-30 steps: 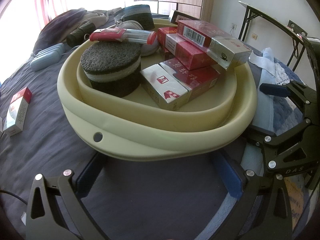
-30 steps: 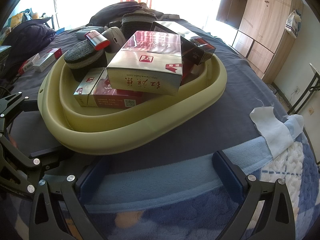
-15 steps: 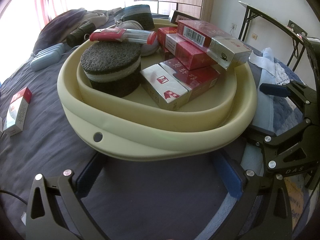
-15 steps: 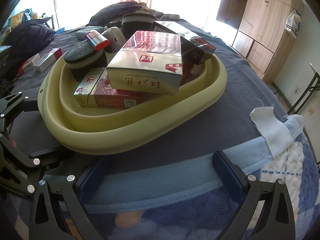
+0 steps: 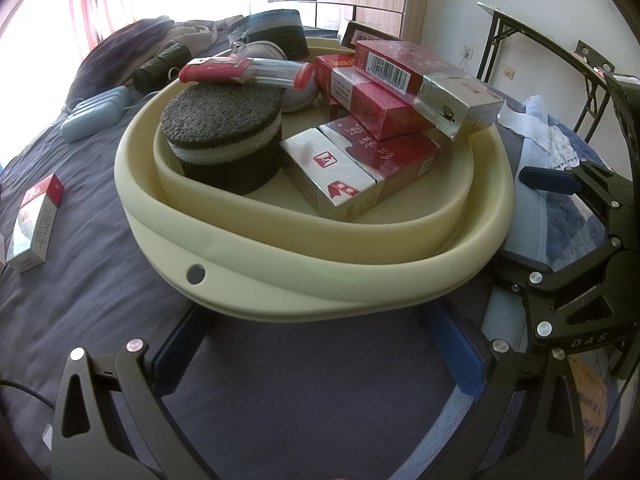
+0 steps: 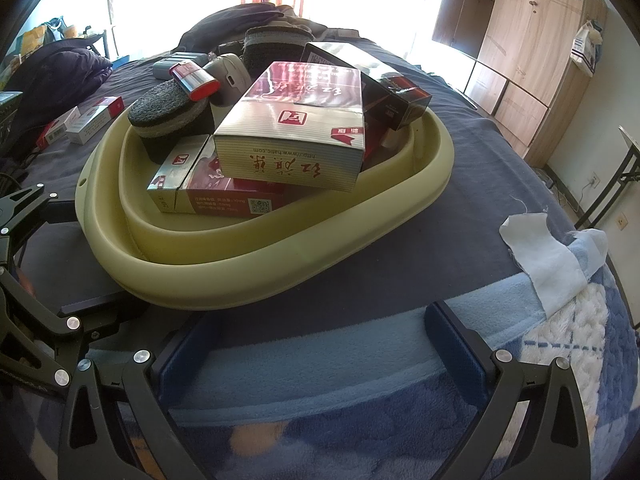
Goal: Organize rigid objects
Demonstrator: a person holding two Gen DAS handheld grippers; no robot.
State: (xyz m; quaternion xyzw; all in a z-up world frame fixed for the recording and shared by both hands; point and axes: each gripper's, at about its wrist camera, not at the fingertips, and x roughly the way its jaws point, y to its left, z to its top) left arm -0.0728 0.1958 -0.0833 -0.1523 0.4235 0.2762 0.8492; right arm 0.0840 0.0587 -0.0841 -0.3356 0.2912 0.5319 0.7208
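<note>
- Step in hand, as I judge it: a pause between placements. The cream basin sits on the dark bedspread and already holds most of the goods: the round black sponge, a red-capped clear tube lying across it, and the stacked red-and-silver cartons.
- My left gripper rests just short of the basin's near rim, jaws spread wide, nothing between them.
- My right gripper rests over the blue fleece blanket, jaws likewise spread and empty.
- Items not yet collected: a small red-and-white pack lying well to the left of the basin, and further packs beyond its far left edge.
- Next move, in my estimate: swing the left gripper to the loose pack, align the jaws across its narrow faces, close, lift, and set it in the basin. The carton stack leans over the rim, so placement should avoid nudging it.
- Compared with the frames from one second and half a second ago: no difference. Both grippers and all objects hold the same positions.
</note>
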